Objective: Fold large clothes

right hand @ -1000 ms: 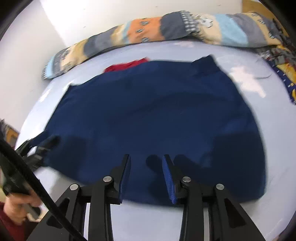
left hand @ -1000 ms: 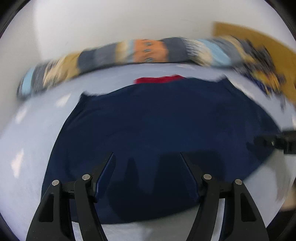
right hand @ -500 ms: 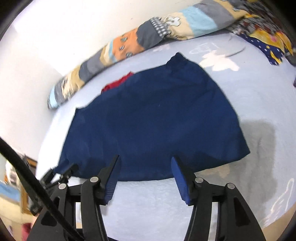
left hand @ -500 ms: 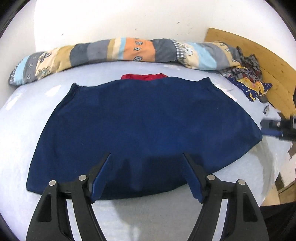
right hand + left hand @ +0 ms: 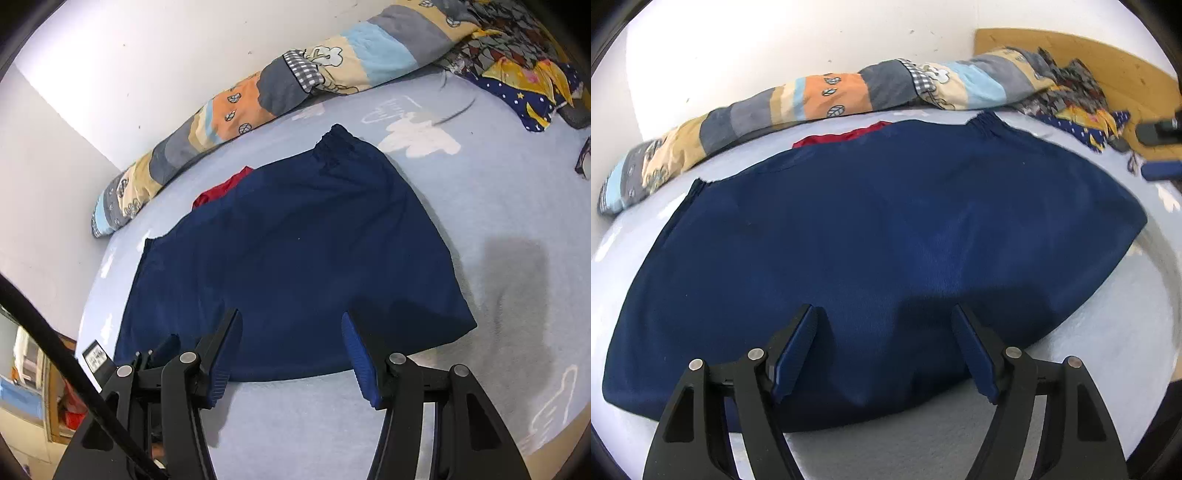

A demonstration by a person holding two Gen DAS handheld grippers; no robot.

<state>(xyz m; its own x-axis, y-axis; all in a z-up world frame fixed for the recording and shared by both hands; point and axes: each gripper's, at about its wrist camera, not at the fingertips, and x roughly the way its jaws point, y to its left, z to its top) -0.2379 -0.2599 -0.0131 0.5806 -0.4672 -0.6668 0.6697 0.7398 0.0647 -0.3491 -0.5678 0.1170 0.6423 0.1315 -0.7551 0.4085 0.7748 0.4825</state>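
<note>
Left hand-held gripper (image 5: pixel 884 343) spread, right hand-held gripper (image 5: pixel 291 343) spread – both empty above navy garment (image 5: pixel 871 236) on bed (image 5: pixel 509 206).

Our left hand-held gripper (image 5: pixel 884 349) has black angular arms, silver screws and blue ribbed pads. Our right hand-held gripper (image 5: pixel 291 356) looks identical. A black cable (image 5: pixel 66 369) crosses beside it.

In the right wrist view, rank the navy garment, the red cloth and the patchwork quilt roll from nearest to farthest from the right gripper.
From the right gripper:
1. Navy garment: spread flat on the bed, its near hem at the fingertips.
2. Red cloth: peeking out beyond the garment's far edge, left of centre.
3. Patchwork quilt roll: farthest, along the white wall.
</note>
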